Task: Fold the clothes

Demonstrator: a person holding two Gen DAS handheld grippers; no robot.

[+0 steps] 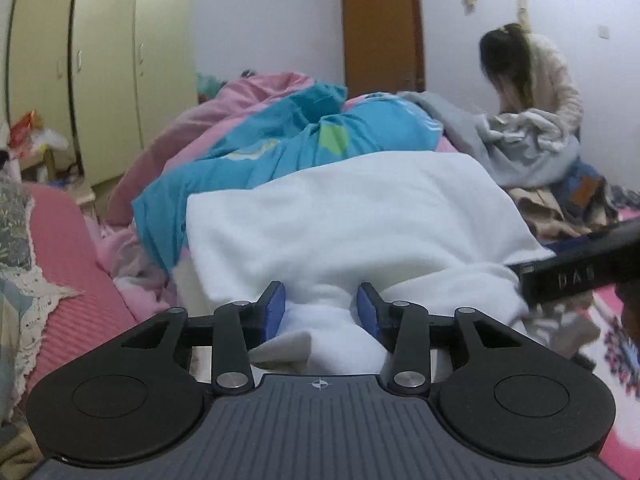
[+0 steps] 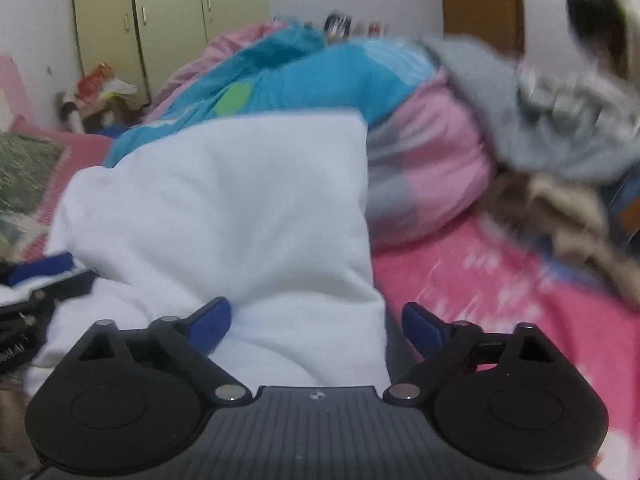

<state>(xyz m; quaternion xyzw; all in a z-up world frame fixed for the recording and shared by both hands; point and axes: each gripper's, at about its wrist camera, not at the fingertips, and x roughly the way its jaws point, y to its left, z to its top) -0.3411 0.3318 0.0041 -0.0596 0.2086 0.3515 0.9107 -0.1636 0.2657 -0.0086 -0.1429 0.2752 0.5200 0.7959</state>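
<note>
a white fleecy garment (image 1: 352,220) is lying spread on the bed (image 2: 500,280), its far part resting against a heap of blue and pink bedding (image 1: 280,148) and its near end bunching toward the bed's near edge. the left gripper (image 1: 321,312) is pinching a bunched fold of that near end, its jaws partly closed with the blue pads (image 1: 276,312) pressing into the white cloth on both sides. the right gripper (image 2: 316,326) is sitting at the garment's right-hand near corner with its jaws spread; white cloth is lying between them and touching the left pad, while the right pad (image 2: 420,328) is standing clear over the pink sheet. in the right wrist view the left gripper is showing at the left edge. along the bed's far right side a person (image 1: 536,68) in a pale fuzzy top is bending over a grey cloth (image 1: 520,140) beside a pile of clothes (image 1: 568,200). a cream wardrobe (image 1: 100,60) and a brown door (image 1: 380,28) are standing behind.
</note>
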